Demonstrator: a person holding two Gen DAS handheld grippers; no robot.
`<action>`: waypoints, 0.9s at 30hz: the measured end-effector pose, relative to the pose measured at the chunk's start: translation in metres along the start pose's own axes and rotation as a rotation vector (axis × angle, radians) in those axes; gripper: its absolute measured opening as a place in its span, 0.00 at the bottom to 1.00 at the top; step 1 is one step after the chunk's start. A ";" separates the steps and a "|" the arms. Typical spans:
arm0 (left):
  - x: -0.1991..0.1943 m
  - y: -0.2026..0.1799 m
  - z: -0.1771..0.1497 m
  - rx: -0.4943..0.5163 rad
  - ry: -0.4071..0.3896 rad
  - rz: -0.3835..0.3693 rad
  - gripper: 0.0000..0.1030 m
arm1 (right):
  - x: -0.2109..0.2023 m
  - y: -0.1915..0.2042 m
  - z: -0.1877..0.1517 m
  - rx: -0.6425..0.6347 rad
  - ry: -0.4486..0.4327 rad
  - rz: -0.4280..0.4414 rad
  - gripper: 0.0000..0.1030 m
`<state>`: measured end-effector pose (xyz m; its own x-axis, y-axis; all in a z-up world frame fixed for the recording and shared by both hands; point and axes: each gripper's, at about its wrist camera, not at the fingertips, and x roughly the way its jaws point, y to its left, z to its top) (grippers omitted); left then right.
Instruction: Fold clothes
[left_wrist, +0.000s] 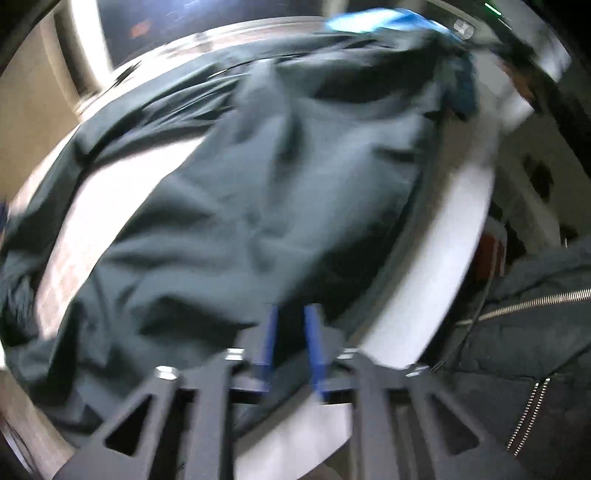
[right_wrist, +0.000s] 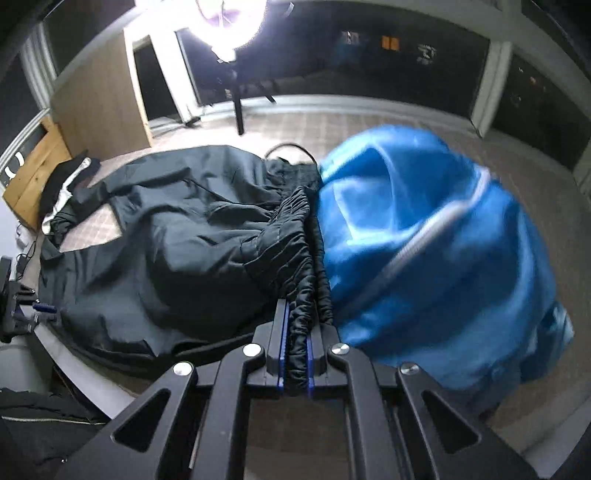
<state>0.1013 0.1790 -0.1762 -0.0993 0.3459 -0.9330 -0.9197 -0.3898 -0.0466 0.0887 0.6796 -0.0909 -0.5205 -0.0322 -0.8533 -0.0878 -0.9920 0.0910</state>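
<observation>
Dark trousers: spread crumpled across the table; I see no fold made yet.
Right gripper: I have it clamped on the elastic waistband.
Left gripper: fingers narrowly apart over the dark cloth near the table edge; I cannot tell if cloth is pinched.
Blue garment: bunched beside the waistband, unfolded.
Remaining: I judge all folding is still ahead.

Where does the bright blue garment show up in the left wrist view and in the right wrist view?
Left wrist view: bright blue garment is a blurred patch at the top edge, beyond the dark trousers.
Right wrist view: it fills the right half, beside the trousers' elastic waistband.
Shared landmark: the dark trousers spread on the tiled table.
</observation>
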 end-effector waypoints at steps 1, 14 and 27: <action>0.004 -0.011 0.004 0.045 0.003 0.007 0.31 | 0.001 -0.001 0.000 0.009 0.003 0.004 0.07; 0.025 -0.041 0.005 0.145 0.079 -0.162 0.00 | -0.010 0.004 -0.001 0.026 -0.011 -0.013 0.07; -0.001 -0.033 0.009 0.213 0.027 -0.008 0.35 | 0.000 -0.007 -0.025 0.029 0.068 -0.055 0.08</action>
<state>0.1286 0.1994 -0.1705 -0.0841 0.3238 -0.9424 -0.9802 -0.1970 0.0197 0.1106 0.6831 -0.1047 -0.4549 0.0134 -0.8905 -0.1404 -0.9885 0.0569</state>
